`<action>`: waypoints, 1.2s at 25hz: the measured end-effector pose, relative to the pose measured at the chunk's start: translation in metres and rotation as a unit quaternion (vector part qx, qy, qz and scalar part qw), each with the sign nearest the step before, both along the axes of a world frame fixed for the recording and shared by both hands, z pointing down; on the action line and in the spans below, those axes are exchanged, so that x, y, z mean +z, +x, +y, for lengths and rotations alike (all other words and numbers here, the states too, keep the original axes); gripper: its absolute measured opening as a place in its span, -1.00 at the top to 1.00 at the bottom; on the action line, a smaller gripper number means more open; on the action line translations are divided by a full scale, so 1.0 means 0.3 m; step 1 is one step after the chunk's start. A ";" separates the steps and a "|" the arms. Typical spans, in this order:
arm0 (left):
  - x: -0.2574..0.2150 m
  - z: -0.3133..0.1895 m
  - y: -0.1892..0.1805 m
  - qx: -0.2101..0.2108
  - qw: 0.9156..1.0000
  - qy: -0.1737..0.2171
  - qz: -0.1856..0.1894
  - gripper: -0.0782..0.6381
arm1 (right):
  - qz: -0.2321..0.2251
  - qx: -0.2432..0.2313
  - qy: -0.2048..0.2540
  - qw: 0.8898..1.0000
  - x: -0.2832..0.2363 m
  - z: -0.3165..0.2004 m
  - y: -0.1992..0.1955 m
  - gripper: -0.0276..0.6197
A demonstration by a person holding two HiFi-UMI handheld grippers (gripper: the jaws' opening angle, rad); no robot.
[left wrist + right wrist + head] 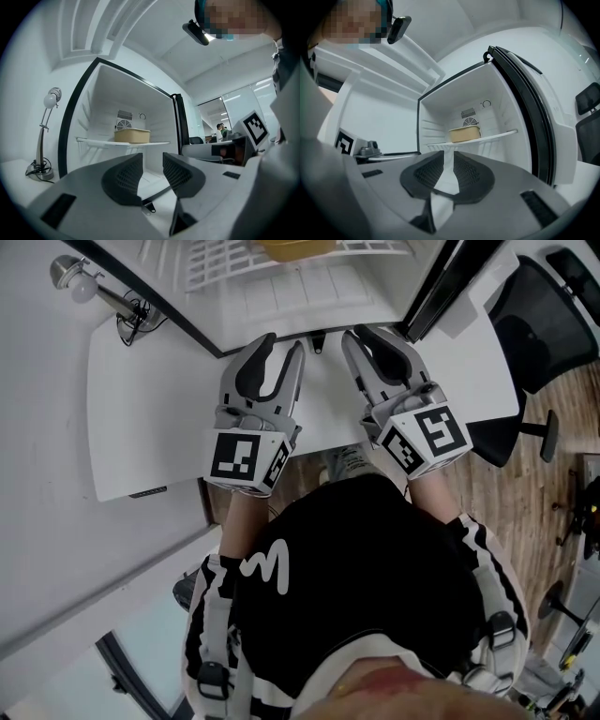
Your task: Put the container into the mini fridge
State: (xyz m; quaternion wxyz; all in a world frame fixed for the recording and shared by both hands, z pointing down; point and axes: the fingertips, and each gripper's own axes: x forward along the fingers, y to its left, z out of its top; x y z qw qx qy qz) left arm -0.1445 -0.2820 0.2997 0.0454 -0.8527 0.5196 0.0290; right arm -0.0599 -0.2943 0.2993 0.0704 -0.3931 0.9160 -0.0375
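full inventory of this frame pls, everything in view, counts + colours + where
mini fridge: 1, white, door open, on the table
fridge door: 1, white with black seal, swung open at the fridge's right
shelf: 1, white wire, across the fridge interior
container: 1, tan, on the shelf, in front of the round vent
desk lamp: 1, silver, on the table left of the fridge
table: 1, white, under the fridge and lamp
office chair: 1, black, right of the fridge
floor: wood-look brown
bystanders: small, far background, count unclear
left gripper: grey, fingers apart, empty
right gripper: grey, narrow gap between fingers, empty
person's top: black, striped sleeves
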 end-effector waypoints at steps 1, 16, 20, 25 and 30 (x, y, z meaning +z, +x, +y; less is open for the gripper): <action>0.005 0.005 0.002 0.000 1.000 0.000 -0.001 0.41 | 0.001 -0.002 0.000 1.000 0.002 0.005 -0.002 0.70; 0.047 0.046 0.018 0.017 1.000 -0.007 -0.005 0.65 | 0.020 0.000 0.001 1.000 0.038 0.049 -0.022 0.82; 0.051 0.050 0.024 0.023 1.000 -0.010 -0.004 0.70 | 0.023 -0.006 0.004 1.000 0.034 0.054 -0.027 0.84; 0.032 0.056 0.030 0.029 1.000 -0.005 -0.001 0.73 | 0.013 -0.011 0.006 1.000 0.015 0.057 -0.027 0.86; 0.027 0.056 0.030 0.028 1.000 -0.003 0.002 0.75 | 0.012 -0.019 0.004 1.000 0.020 0.061 -0.037 0.87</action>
